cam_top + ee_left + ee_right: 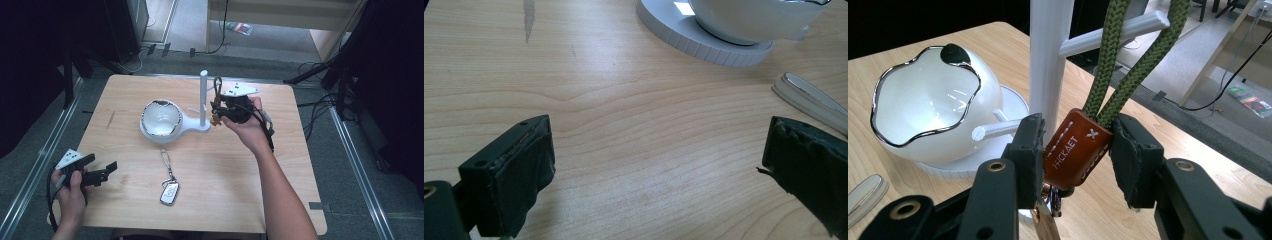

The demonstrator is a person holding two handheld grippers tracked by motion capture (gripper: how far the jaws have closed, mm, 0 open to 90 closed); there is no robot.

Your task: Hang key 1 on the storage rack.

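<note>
In the high view, the right gripper [223,111] sat right of centre beside the white stand [203,100], while the left gripper [102,172] rested low left, jaws released, nearer a silver key fob [169,192] at bottom centre of the desk [280,165]. The left gripper view showed bare wood between wide-apart jaws. In the right gripper view the jaws clenched a brown leather tag [1075,148]; its green cord loop [1128,55] ran upward over the stand's peg [1118,31], apparently already hooked, so release seemed next.
</note>
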